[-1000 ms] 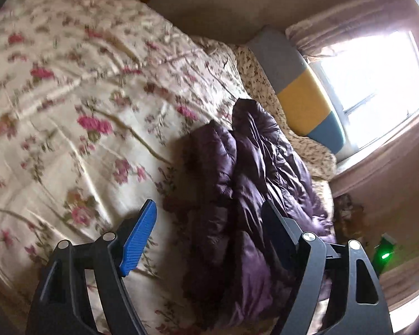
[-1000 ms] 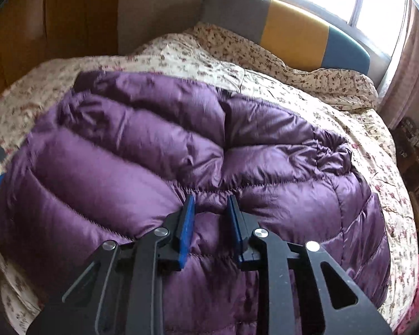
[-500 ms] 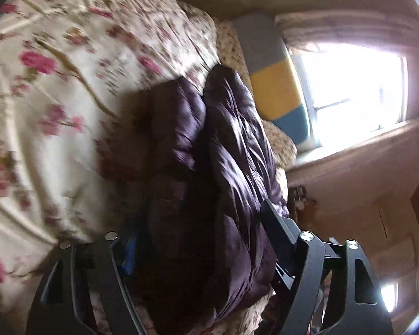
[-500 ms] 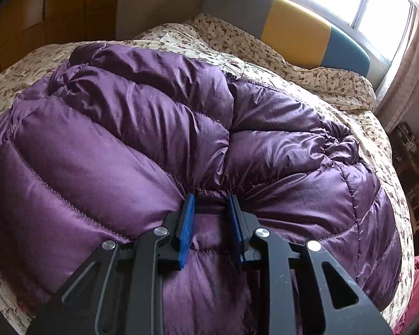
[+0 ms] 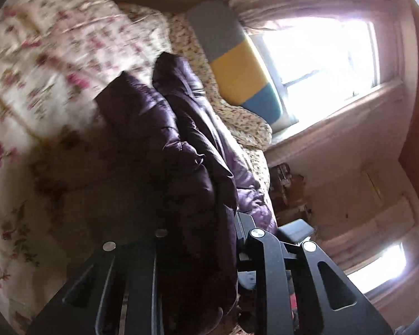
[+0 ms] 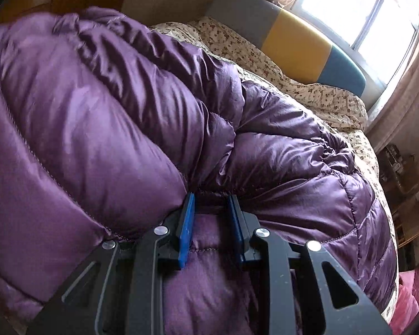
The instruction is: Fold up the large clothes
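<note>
Left wrist view: the left tool [image 5: 198, 240] points across a bed covered by a cream bedspread printed with pink flowers [image 5: 42, 89]. A shiny, dark purple quilted down jacket [image 5: 181, 145] lies bunched along the bed's near edge. A second ago the tool's jaws stood wide on either side of this edge; they have just been closing, and a thick fold of jacket now fills the gap between them, hiding the pads. It appears gripped. The bedspread is blurred and the view has tilted, so the tool seems to be lifting the edge. Beyond are a padded headboard in grey, yellow and teal panels [image 5: 237, 64] and a bright window [image 5: 321, 64].

Right wrist view: the right tool [image 6: 211, 217] has its blue pads [image 6: 187, 223] set narrow, pinching a stitched seam of the same purple jacket, as it did a second ago. The puffy panel on the left now rises higher, covering more of the bed than before.

With both edges apparently held, the jacket looks ready to be carried over into a fold.
</note>
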Demonstrator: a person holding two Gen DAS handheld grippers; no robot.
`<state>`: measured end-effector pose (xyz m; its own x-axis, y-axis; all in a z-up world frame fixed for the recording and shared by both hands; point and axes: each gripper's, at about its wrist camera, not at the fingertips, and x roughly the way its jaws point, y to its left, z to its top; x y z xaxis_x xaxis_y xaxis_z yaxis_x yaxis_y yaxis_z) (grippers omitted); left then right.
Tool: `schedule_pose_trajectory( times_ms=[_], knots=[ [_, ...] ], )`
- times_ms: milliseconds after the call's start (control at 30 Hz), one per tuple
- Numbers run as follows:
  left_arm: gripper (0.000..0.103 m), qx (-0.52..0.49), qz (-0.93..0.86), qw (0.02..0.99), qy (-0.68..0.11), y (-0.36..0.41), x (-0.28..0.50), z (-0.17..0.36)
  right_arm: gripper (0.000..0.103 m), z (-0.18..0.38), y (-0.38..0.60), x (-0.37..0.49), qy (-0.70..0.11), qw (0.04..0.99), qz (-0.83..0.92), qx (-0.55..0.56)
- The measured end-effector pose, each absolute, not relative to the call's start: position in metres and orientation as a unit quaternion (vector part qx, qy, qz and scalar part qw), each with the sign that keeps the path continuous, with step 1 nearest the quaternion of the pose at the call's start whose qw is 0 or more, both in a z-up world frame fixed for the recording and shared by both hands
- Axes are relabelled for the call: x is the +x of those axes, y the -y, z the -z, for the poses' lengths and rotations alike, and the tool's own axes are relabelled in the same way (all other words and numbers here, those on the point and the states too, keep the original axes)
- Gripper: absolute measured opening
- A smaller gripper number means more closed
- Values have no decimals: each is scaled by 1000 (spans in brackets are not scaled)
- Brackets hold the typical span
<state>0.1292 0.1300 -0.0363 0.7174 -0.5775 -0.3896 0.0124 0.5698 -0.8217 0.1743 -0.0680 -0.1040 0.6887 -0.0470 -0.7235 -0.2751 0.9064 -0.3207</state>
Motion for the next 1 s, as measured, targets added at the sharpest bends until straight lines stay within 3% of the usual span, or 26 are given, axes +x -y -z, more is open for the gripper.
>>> schedule_pose_trajectory(
  times_ms=[200,233,300,333,733,1000],
  knots=[
    [22,-384,206,840,-323,-98,146,-5,26,89,78,177,-407,891,-84,-182],
    [22,-377,210,843,-322,-93,148,-11,30,84,82,177,-410,891,-86,-177],
    [22,-363,217,847,-322,-80,154,-24,50,72,94,176,-407,895,-85,-162],
    [21,-356,220,849,-322,-75,156,-29,53,65,101,175,-404,897,-85,-155],
    [21,-275,245,862,-349,12,180,-56,73,24,218,154,-400,905,36,-140],
    [21,-193,254,860,-399,100,209,-41,83,13,277,127,-413,896,116,-115]
  ],
)
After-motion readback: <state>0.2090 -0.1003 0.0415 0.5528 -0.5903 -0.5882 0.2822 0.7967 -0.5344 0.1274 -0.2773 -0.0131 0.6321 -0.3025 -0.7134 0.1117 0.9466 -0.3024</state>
